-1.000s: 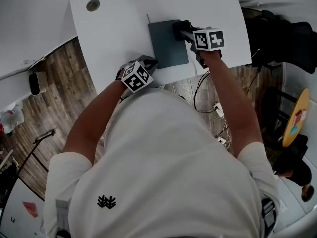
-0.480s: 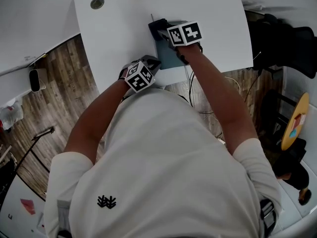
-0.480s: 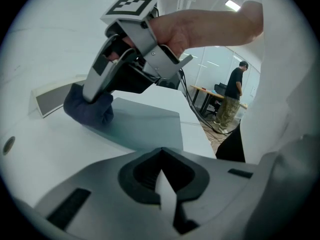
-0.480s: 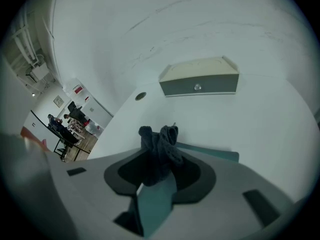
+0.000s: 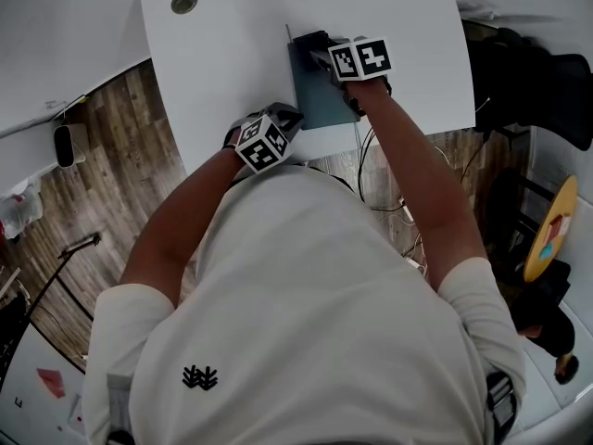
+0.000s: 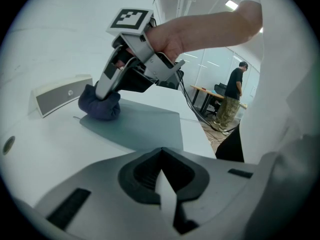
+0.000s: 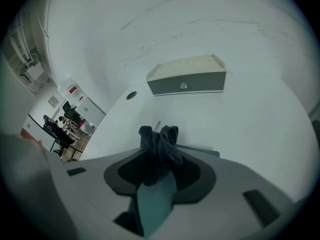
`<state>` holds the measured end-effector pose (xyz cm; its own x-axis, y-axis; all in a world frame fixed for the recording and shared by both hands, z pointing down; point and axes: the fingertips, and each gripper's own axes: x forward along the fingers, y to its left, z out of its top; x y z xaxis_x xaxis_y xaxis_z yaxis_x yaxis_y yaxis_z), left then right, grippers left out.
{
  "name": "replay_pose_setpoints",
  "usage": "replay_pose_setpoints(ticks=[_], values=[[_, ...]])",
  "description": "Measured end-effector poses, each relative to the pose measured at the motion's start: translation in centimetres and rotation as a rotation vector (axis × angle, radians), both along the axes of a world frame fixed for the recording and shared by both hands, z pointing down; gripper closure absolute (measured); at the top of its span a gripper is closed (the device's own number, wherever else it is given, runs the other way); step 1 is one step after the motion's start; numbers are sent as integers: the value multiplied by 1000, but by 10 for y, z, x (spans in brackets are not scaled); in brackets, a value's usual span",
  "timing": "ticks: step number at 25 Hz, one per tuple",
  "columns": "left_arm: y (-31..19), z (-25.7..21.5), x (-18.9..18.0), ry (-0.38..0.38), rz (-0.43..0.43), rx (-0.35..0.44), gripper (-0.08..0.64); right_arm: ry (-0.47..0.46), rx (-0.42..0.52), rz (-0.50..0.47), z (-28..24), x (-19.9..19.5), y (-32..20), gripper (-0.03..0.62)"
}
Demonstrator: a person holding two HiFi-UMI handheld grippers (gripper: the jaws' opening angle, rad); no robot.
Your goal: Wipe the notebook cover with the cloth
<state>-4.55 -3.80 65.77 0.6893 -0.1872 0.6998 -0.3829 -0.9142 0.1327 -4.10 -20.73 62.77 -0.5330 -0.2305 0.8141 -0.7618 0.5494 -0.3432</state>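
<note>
- Here, the white table (image 5: 232,54) carries the dark teal notebook (image 5: 322,105), lying flat.
- Right gripper (image 7: 157,176) is clamped on the dark cloth (image 7: 159,149), which presses on the notebook's far left corner.
- Left gripper (image 6: 161,184), jaws together and empty, sits by the near left corner.

We count one desk (image 5: 232,54). On it lie one notebook (image 5: 322,105), by the near edge, and one cloth (image 6: 100,106), on the notebook's far left corner. There are two grippers, the left gripper (image 6: 161,181) and the right gripper (image 7: 157,184), and two marker cubes, one on each. At the desk's far edge we count one box (image 7: 187,81), and near its far left corner one round hole (image 5: 183,2).
</note>
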Motion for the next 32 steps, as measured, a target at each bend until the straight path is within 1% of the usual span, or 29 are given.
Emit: replay_pose_setpoints(ticks=[14,18,24,26,32], values=[[2,-1,-4,-3,1,3,554,64,28,102,2,86,-25,460],[1,-2,-5,-5,1,3,554,71,33,123,3,102,-32,460],[3,-2,-5,-6,4,3,554,102,53,121,5,119,-34,460],[3,-2,-6,-7,4,8,554,97,59,127,4,123,-33,460],[1,0,-9,-11,5,26,554,38,70,144,-2,136,-14,460]])
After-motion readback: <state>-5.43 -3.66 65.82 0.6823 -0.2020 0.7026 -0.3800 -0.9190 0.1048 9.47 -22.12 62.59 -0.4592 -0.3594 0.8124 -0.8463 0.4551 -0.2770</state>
